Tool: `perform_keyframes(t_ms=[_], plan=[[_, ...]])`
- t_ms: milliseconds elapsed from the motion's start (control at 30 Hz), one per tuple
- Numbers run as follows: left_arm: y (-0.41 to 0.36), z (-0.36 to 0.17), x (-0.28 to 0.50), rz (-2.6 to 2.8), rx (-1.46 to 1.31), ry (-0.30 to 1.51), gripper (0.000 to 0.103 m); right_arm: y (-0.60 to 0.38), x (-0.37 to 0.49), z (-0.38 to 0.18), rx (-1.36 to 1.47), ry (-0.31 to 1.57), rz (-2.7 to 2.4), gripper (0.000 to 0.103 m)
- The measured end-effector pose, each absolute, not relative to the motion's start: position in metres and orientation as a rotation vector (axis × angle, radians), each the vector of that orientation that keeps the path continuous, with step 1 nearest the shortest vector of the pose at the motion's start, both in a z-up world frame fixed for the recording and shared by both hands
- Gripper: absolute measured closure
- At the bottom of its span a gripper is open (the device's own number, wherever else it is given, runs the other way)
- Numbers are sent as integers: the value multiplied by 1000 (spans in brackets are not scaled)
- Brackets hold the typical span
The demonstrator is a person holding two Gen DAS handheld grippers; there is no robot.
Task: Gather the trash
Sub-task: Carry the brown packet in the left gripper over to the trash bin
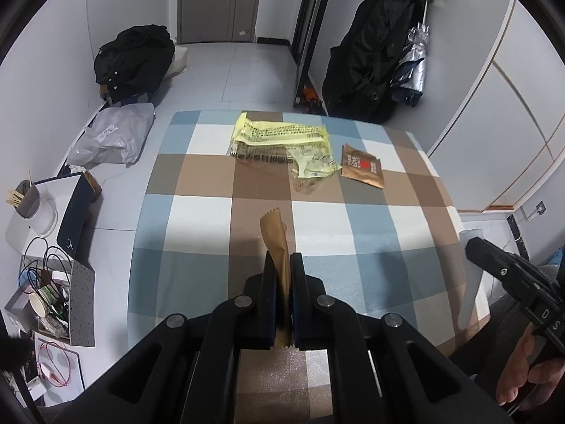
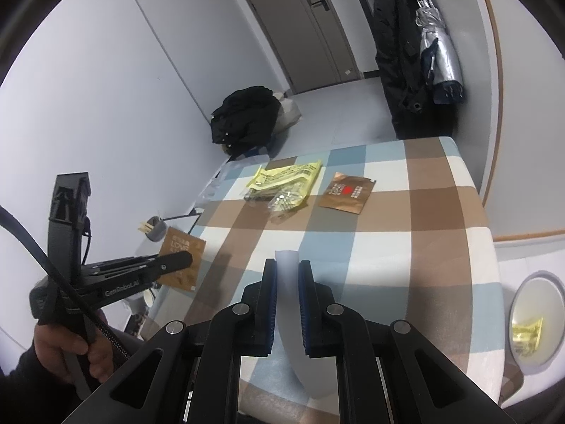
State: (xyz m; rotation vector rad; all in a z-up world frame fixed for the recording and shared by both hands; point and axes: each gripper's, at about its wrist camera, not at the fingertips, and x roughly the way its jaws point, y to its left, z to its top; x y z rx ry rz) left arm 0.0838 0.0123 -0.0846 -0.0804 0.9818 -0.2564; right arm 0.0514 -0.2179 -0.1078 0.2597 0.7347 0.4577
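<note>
Left wrist view first: my left gripper (image 1: 282,265) is clenched on a brown sachet (image 1: 275,236), which stands edge-on between the pads with its serrated end poking up, lifted clear of the checked tablecloth (image 1: 197,219), presumably so I can carry it off to a bin. Two more pieces of trash lie at the far side of the table: a crumpled yellow wrapper (image 1: 282,141) and, just beside it, a flat brown sachet with a red mark (image 1: 363,166). At the right edge my right gripper (image 1: 475,247) shows only in part, a pale strip (image 1: 471,282) hanging from it; I can't read its jaws here

Right wrist view: the right gripper (image 2: 286,268) is clamped on that whitish translucent strip (image 2: 287,282), held over the near table edge; I judge it a bit of plastic, too blurred to name. The left gripper (image 2: 183,259) appears side-on at left, gripping its sachet (image 2: 182,247) off the table's side. A round bin (image 2: 551,282) at lower right is cut off by the frame; something yellow lies inside
</note>
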Motion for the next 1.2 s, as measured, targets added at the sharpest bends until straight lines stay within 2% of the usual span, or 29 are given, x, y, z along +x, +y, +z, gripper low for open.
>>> perform_keyframes(t_ms=[633, 1200], plan=[[24, -59, 71, -288, -189, 908, 100, -196, 36, -68, 203, 667, 466, 92], [-23, -12, 59, -382, -86, 807, 100, -228, 28, -35, 243, 582, 477, 92]])
